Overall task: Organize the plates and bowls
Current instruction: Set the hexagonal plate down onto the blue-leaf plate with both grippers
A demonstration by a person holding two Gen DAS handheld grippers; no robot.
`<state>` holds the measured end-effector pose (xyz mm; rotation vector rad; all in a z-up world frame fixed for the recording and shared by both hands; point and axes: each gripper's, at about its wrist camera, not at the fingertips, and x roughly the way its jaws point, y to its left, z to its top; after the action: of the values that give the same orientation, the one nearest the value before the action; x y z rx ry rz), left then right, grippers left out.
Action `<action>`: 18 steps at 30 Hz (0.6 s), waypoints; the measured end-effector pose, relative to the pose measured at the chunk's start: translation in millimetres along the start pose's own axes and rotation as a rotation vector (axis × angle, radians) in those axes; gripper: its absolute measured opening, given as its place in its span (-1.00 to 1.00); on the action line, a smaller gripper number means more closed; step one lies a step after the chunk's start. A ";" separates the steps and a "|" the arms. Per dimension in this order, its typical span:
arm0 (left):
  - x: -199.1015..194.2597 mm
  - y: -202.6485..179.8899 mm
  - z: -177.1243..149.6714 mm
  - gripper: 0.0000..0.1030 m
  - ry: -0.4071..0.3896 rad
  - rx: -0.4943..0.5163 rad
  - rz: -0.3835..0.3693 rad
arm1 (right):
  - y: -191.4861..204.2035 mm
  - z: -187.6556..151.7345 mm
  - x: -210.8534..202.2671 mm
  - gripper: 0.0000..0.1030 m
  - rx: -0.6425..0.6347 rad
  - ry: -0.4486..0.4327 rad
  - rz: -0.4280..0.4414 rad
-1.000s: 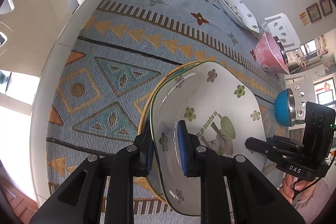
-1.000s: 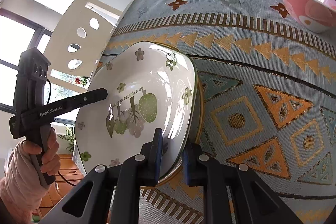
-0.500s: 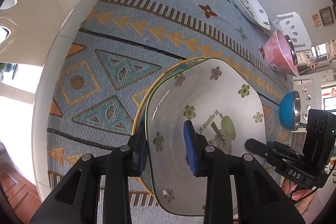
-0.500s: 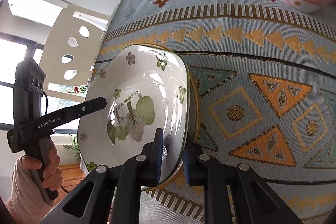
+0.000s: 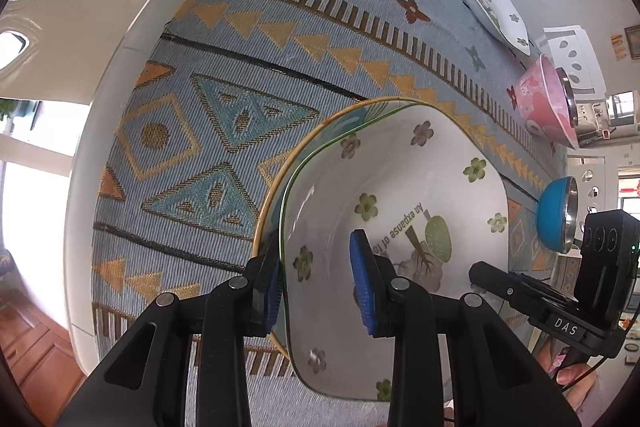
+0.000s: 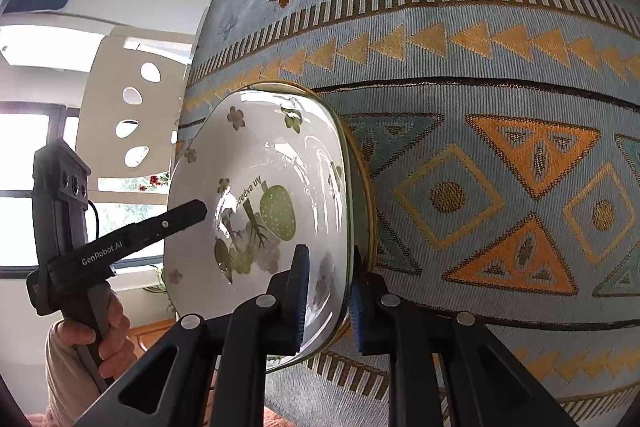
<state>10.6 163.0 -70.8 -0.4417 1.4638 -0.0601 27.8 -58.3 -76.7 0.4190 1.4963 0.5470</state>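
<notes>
The left gripper stands slack astride the near rim of the flowered plate, pads clear. The right gripper clamps the opposite rim. Plate overhangs the surface edge; patterned cloth beyond lies open.

The dish bears printed words beginning "An expanse of", upside down in both views; the rest is hidden behind a claw pad or lost in glare. The right claw carries a white "DAS" label. The left claw reads "GenRobot.AI" along its arm.
</notes>
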 end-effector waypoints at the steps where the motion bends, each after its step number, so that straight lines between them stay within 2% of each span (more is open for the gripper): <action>1: -0.2 0.2 0.2 -0.45 0.002 0.000 0.000 | -0.6 0.0 -0.2 -0.66 0.005 0.001 0.004; 10: 1.7 -3.2 2.7 -0.45 0.011 0.006 0.021 | -3.7 5.9 -0.8 -0.64 0.033 0.046 0.005; 18: 3.4 -5.6 4.7 -0.45 0.020 0.017 0.045 | 23.0 15.6 3.9 -0.64 -0.010 0.184 -0.131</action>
<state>16.9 158.0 -72.0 -0.3954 1.4911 -0.0415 41.4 -36.2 -65.9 0.2656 1.6839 0.4998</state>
